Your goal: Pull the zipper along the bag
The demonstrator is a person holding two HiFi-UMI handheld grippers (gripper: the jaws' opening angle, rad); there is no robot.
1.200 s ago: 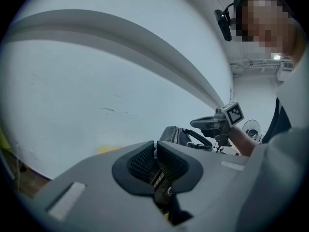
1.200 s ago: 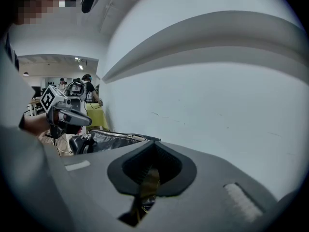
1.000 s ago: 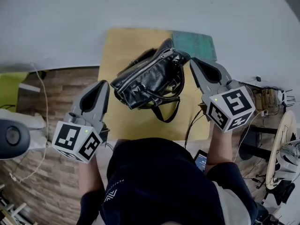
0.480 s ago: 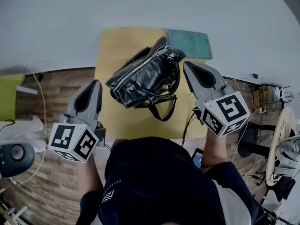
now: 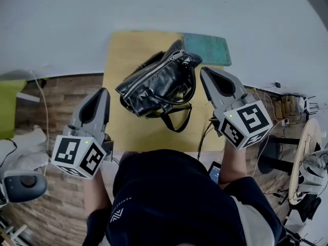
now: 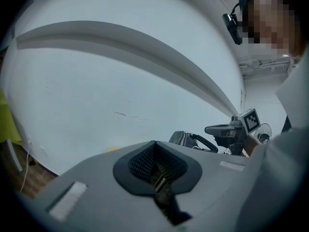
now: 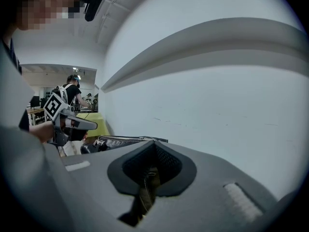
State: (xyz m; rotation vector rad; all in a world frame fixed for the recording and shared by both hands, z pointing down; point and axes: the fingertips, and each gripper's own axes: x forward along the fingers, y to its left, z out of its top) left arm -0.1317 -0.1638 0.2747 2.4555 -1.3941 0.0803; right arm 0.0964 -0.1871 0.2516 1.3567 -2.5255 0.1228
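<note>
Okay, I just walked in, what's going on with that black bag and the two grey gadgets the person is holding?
A person stands at a yellowish wooden tabletop with a grey two-jaw gripper in each hand. A black leather handbag lies on it, with a silver zipper running along its top and a teal mat behind it. The left gripper and the right gripper flank the bag, both with jaws shut and nothing between them. Neither has taken hold of the zipper, so the pull has not begun.

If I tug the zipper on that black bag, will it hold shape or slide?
Probably floppy: the black bag looks slouched and creased. It may slide on the smooth yellow tabletop, with nothing pinning it down.
</note>
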